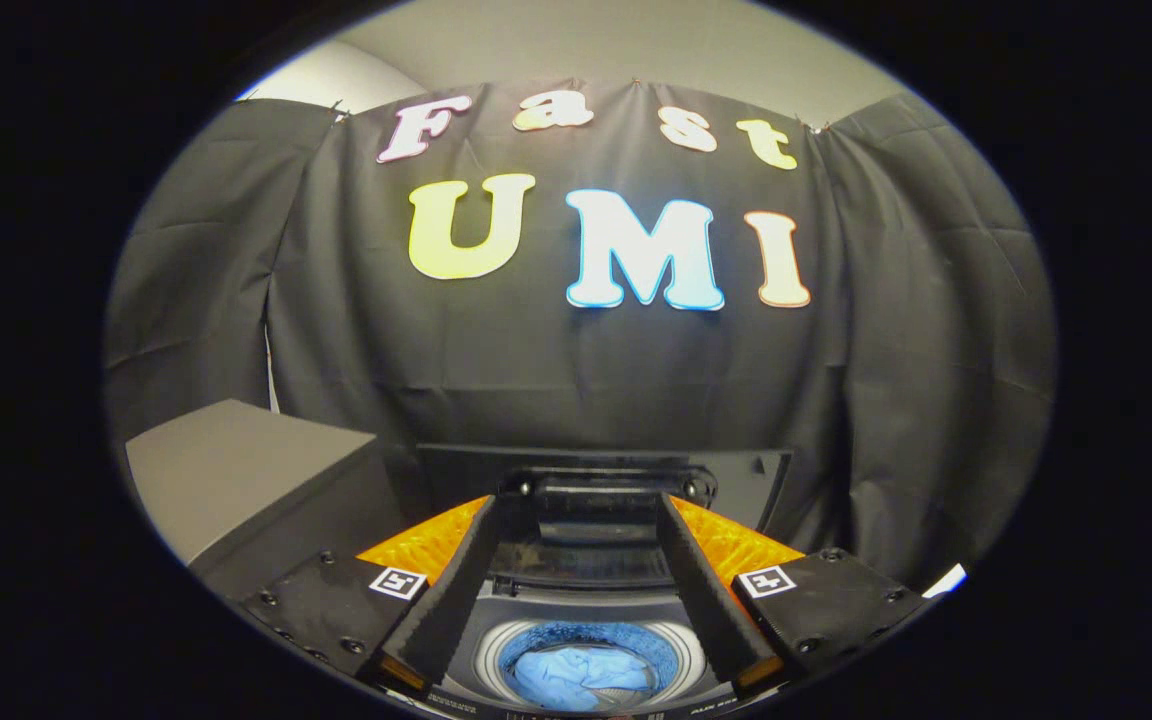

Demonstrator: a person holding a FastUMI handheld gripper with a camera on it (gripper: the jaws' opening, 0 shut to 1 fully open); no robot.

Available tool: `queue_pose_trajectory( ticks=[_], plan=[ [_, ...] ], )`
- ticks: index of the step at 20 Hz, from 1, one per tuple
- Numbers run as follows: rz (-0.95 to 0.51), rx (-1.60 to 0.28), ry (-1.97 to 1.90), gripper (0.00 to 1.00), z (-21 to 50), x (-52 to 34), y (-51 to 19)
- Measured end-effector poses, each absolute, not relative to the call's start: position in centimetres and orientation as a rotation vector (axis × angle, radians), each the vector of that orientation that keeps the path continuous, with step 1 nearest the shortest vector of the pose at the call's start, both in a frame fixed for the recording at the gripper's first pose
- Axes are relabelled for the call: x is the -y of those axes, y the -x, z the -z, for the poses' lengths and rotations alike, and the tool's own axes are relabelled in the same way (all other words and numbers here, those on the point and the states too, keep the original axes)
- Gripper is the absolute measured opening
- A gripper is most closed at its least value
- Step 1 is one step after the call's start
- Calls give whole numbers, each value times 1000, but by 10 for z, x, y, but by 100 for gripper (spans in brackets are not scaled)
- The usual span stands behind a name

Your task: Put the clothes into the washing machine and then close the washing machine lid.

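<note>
A grey box (246, 470) stands left of the washer (586, 610); its lid (601, 475) is up, clothes (576, 675) in the drum. The gripper (584, 520) hangs open, empty.

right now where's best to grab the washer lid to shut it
Probably the top edge of the raised lid, which stands upright behind the drum opening where the clothes already lie. Come from the front, over the opening. The open tool has its fingers just below that edge, holding nothing.
</note>
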State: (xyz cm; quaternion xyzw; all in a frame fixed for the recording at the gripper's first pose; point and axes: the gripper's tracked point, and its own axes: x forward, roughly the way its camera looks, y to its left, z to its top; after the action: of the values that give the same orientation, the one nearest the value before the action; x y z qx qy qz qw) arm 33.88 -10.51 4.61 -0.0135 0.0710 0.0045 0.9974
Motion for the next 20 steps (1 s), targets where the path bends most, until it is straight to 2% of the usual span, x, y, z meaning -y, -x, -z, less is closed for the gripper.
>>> queue_pose_trajectory(
  ticks=[12, 20],
  plan=[
    [20, -157, -5, 98, -76, 115, -429],
    [36, -227, -15, 98, -53, 114, -486]
  ],
)
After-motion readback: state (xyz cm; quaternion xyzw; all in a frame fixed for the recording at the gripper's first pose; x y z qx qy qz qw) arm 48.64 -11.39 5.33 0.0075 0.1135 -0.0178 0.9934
